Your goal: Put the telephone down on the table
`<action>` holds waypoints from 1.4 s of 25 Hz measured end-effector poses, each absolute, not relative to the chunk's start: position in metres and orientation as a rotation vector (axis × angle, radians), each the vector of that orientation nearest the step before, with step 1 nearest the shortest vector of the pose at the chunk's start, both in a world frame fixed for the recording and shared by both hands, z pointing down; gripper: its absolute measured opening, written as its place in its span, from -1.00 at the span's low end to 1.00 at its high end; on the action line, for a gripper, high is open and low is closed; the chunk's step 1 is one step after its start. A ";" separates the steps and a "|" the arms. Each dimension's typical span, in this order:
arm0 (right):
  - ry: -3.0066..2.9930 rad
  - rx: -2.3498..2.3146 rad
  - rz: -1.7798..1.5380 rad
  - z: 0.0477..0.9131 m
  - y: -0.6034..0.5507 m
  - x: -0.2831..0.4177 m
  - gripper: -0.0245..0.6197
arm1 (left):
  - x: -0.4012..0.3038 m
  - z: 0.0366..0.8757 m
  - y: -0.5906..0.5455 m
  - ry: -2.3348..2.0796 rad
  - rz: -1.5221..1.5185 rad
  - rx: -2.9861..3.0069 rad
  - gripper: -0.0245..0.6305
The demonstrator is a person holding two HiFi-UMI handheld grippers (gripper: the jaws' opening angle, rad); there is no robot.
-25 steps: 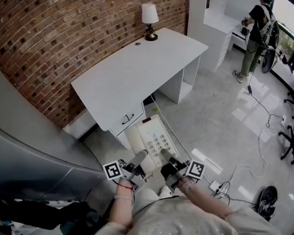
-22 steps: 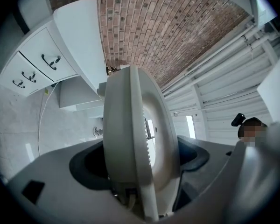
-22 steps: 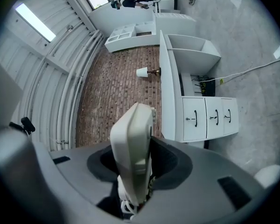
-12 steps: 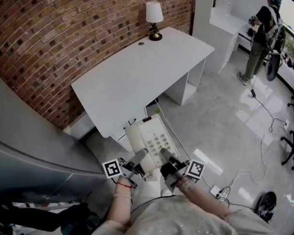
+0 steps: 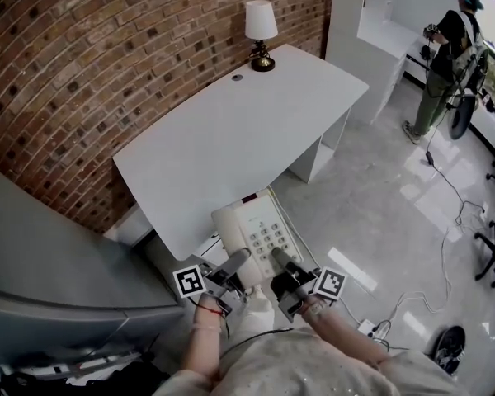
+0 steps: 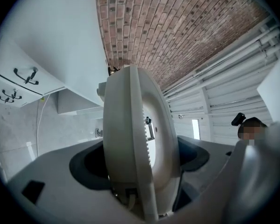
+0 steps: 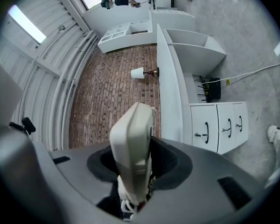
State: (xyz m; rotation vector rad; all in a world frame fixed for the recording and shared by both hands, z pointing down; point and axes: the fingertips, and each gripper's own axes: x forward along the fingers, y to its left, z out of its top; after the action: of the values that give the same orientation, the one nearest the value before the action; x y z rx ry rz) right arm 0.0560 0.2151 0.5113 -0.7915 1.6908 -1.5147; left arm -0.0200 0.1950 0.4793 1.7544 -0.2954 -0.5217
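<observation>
Both grippers clench the phone (image 5: 256, 233): the left gripper (image 5: 233, 264) bites its near left edge, the right gripper (image 5: 282, 265) its near right edge, jaws pressed on the cream casing. The phone hangs in the air, keypad up, just off the near edge of the table (image 5: 231, 130), not resting on it. A lamp (image 5: 260, 30) stands at the table's far end.

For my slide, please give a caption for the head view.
The left gripper and right gripper hold the telephone in front of the white table.
</observation>
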 end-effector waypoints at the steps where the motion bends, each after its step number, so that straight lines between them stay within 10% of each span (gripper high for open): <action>1: 1.685 -0.794 -1.514 0.511 0.207 0.055 -0.45 | -0.021 0.479 0.186 -0.293 -0.519 1.752 0.30; 35: 1.579 -0.894 -1.521 0.539 0.049 0.019 -0.45 | -0.052 0.509 0.020 -0.213 -0.411 1.685 0.30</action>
State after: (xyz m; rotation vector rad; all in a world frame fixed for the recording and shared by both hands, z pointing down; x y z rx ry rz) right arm 0.0189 0.0490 0.5390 -0.8944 1.5793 -1.5209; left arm -0.0516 0.0204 0.5091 1.6849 -0.2127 -0.4105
